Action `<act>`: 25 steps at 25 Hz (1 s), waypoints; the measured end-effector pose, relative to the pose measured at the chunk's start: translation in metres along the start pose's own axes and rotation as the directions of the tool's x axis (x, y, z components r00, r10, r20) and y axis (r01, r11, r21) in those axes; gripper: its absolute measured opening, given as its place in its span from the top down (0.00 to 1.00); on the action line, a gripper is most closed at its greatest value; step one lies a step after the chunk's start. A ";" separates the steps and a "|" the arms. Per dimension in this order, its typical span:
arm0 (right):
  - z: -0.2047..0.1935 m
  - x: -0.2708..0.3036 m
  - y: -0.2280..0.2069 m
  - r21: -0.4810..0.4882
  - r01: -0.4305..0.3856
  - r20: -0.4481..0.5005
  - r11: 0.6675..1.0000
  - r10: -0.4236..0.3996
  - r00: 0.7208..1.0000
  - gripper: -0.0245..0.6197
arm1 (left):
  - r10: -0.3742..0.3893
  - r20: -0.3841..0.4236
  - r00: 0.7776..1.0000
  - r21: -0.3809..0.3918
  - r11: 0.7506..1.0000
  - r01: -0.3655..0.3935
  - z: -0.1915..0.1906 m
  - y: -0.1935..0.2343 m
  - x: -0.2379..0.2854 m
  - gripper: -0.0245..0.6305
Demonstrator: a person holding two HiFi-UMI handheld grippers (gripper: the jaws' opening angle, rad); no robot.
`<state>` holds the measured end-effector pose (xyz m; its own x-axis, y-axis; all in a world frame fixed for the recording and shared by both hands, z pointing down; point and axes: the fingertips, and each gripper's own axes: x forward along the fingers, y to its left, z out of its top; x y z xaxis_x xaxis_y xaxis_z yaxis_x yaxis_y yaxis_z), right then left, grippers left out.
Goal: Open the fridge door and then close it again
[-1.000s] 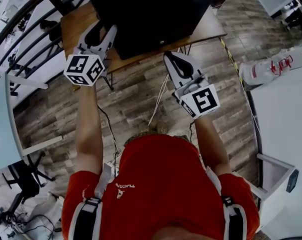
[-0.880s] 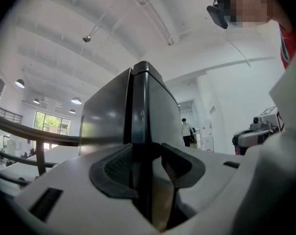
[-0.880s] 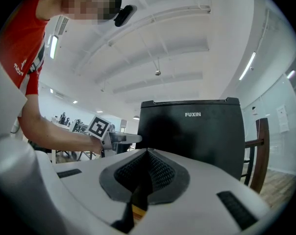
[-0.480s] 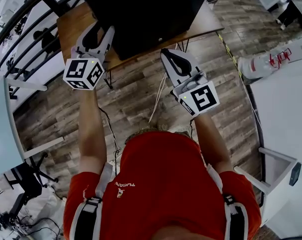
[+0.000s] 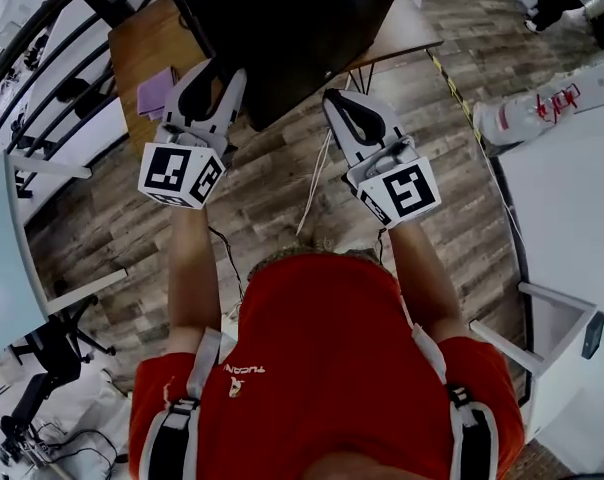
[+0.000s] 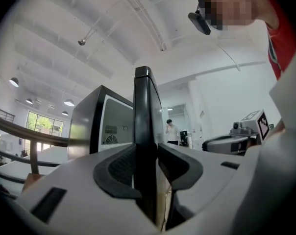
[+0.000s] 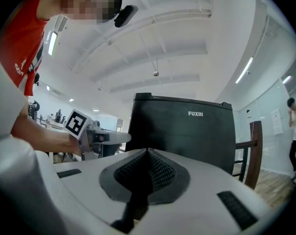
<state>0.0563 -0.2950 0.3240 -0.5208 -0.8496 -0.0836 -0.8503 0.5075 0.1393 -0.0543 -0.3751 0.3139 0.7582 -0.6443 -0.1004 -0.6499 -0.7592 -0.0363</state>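
The fingers of the left gripper (image 5: 220, 76) have just been closing and now look clamped on the free edge of the door (image 6: 146, 131), which stands ajar on the fridge (image 5: 282, 23) atop the desk (image 5: 142, 48). Swing that hand along the door's arc about its hinge, not in a straight line, so the edge cannot slip out. Keep the right gripper (image 5: 334, 98), fingers together and empty, clear of the door's path.

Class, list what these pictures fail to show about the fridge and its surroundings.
- Inside of the fridge: left gripper view, mostly hidden behind the edge of the fridge door.
- Far part of the fridge: head view, cut off by the picture's top edge.
- Purple item on the table: head view, too small to identify.
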 end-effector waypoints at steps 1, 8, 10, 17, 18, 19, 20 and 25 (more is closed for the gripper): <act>-0.001 -0.003 0.001 0.003 0.009 -0.002 1.000 -0.009 1.000 0.92 | -0.016 0.004 1.000 -0.001 1.000 0.016 0.001 -0.008 -0.002 0.75; -0.005 -0.032 0.007 0.015 0.057 -0.016 0.998 -0.057 0.998 0.92 | -0.105 0.013 0.994 -0.021 0.994 0.105 0.002 -0.062 -0.014 0.76; -0.004 -0.039 0.009 0.014 0.073 -0.013 0.997 -0.073 0.997 0.92 | -0.137 0.013 0.991 -0.022 0.990 0.137 0.002 -0.077 -0.017 0.77; 0.011 -0.071 0.006 0.035 0.137 0.020 0.990 -0.138 0.990 0.91 | -0.245 0.028 0.969 -0.026 0.969 0.246 0.005 -0.126 -0.021 0.78; 0.014 -0.076 0.004 0.038 0.144 0.026 0.989 -0.145 0.989 0.91 | -0.256 0.031 0.966 -0.027 0.966 0.257 0.006 -0.133 -0.021 0.78; 0.017 -0.082 0.002 0.038 0.149 0.030 0.988 -0.151 0.988 0.91 | -0.266 0.034 0.963 -0.028 0.963 0.267 0.006 -0.141 -0.020 0.79; 0.020 -0.088 0.001 0.034 0.153 0.033 0.988 -0.154 0.988 0.91 | -0.274 0.037 0.961 -0.029 0.961 0.275 0.007 -0.148 -0.020 0.79; 0.034 -0.116 -0.004 0.031 0.152 0.047 0.988 -0.154 0.987 0.82 | -0.306 0.044 0.951 -0.024 0.951 0.308 0.011 -0.188 -0.017 0.82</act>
<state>0.1176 -0.1939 0.2998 -0.3867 -0.9099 -0.1501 -0.9217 0.3763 0.0939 0.0547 -0.2202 0.3116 0.9177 -0.3759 -0.1285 -0.3837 -0.9225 -0.0416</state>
